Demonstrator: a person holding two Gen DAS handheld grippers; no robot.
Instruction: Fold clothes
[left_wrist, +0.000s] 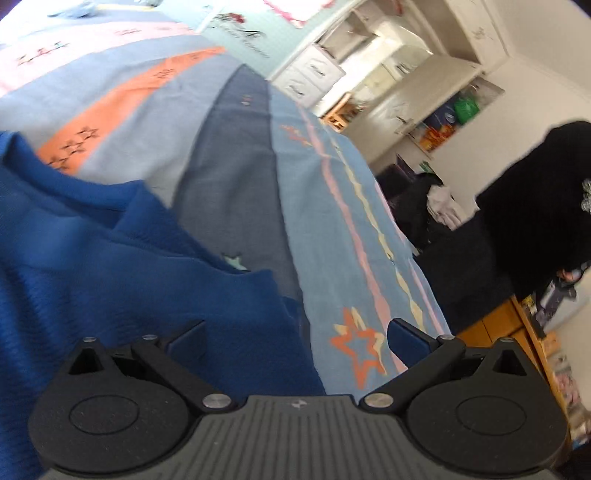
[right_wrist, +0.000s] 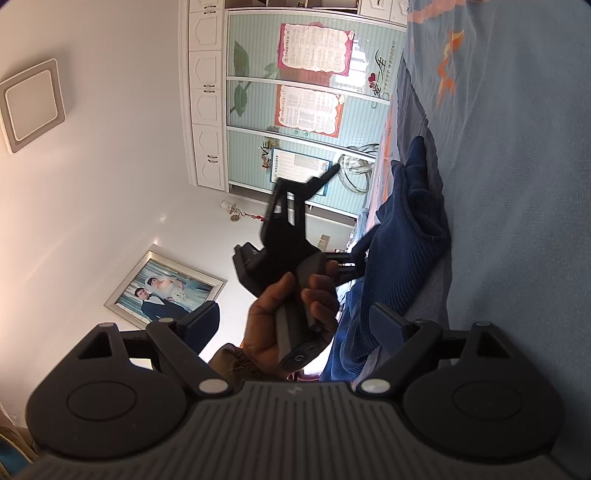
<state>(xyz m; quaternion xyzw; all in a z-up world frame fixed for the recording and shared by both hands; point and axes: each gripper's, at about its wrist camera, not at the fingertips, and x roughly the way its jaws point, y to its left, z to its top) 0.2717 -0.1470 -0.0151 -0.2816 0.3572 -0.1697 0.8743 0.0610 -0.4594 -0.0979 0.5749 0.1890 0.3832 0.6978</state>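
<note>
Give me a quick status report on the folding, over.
Left gripper open above the blue sweater, nothing gripped. Right gripper open, empty, off the cloth. Sweater lies rumpled on the striped bedspread, not yet folded. Nothing in the way.

Black hand-held gripper (left_wrist: 297, 341) with blue pads, silver screws; brown knitted cuff (right_wrist: 236, 360).
</note>
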